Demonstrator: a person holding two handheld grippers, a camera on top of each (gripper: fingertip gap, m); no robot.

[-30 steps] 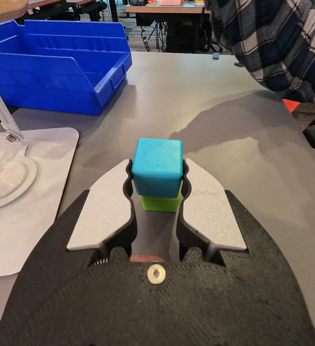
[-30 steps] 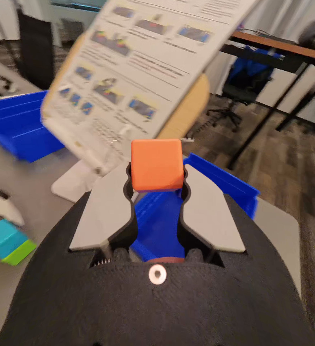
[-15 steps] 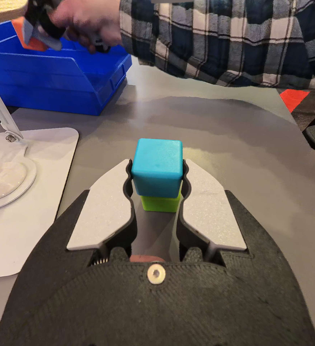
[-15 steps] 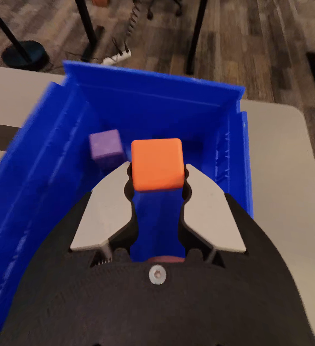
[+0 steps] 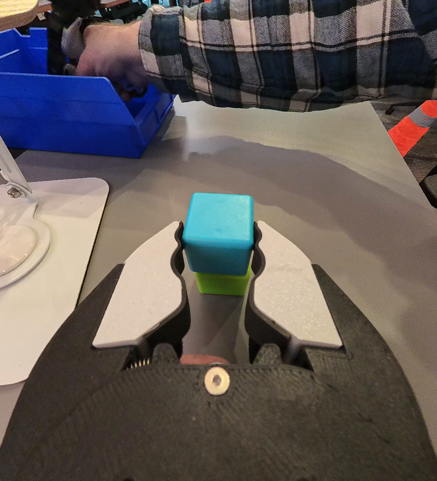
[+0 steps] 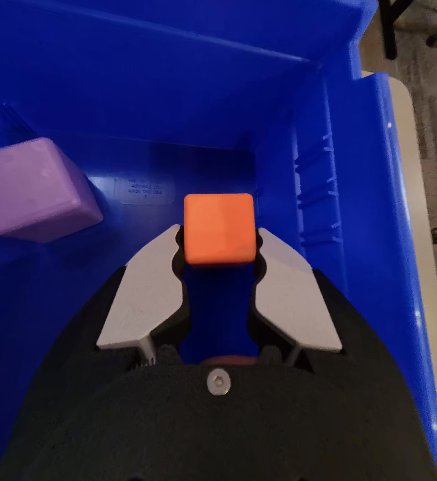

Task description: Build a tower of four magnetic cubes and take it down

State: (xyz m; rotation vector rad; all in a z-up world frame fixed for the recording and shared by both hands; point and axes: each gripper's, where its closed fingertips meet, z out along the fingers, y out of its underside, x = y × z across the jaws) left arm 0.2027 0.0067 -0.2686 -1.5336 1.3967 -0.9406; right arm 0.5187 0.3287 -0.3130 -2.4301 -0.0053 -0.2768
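While the left gripper (image 5: 218,243) clamps the smooth teal cube (image 5: 218,231) stacked on the green cube (image 5: 221,283) mid-bench, the right gripper (image 6: 218,243) pinches the matte orange cube (image 6: 218,229) low inside the glossy blue bin (image 6: 342,182) at the far-left corner, floor directly ahead, purple cube (image 6: 34,190) resting leftward.

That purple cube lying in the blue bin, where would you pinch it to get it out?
I'd come from above and pinch two opposite flat sides of the purple cube. It lies turned at an angle on the blue bin floor, so I'd twist the gripper to match, choosing whichever pair of faces is free of the walls.
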